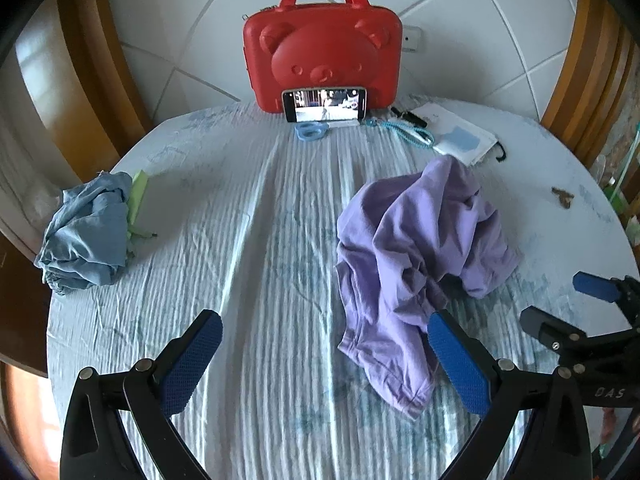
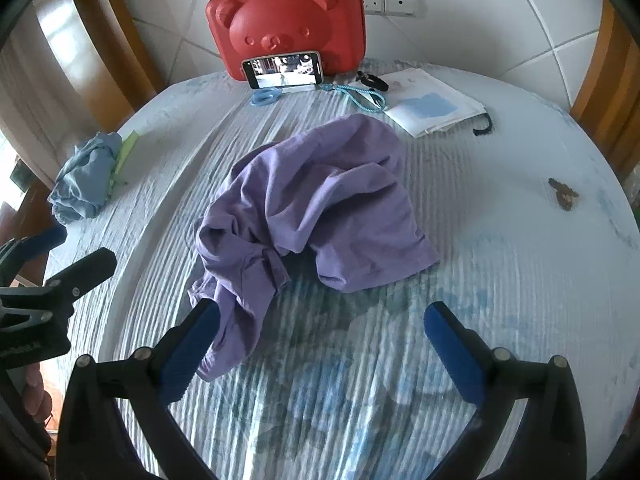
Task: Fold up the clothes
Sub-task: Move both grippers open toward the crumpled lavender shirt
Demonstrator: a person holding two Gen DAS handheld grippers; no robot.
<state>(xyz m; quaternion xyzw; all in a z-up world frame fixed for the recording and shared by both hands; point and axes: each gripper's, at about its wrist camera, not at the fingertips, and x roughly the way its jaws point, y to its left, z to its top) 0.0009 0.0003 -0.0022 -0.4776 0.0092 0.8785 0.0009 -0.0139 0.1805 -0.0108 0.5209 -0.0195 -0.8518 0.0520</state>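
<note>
Lying far left: a crumpled blue garment (image 1: pixel 86 236) bunched near the table's left edge, a green item (image 1: pixel 138 196) touching its right side.
Left gripper (image 1: pixel 324 356): fingers spread wide, holding nothing; its right blue pad (image 1: pixel 458 364) sits in front of the lilac cloth's lower edge.
Table (image 1: pixel 260 240): round, covered with a striped, wrinkled cloth.
Back centre: red bear-faced case (image 1: pixel 320 50) upright, a phone (image 1: pixel 325 105) leaning against its base.
Purple garment (image 2: pixel 308 208): rumpled heap right of centre, unfolded, flat on the table.
Right gripper (image 2: pixel 320 344): jaws wide apart, empty; left pad (image 2: pixel 192 348) overlapping the garment's near hem.
Back right: papers (image 2: pixel 432 106).
</note>
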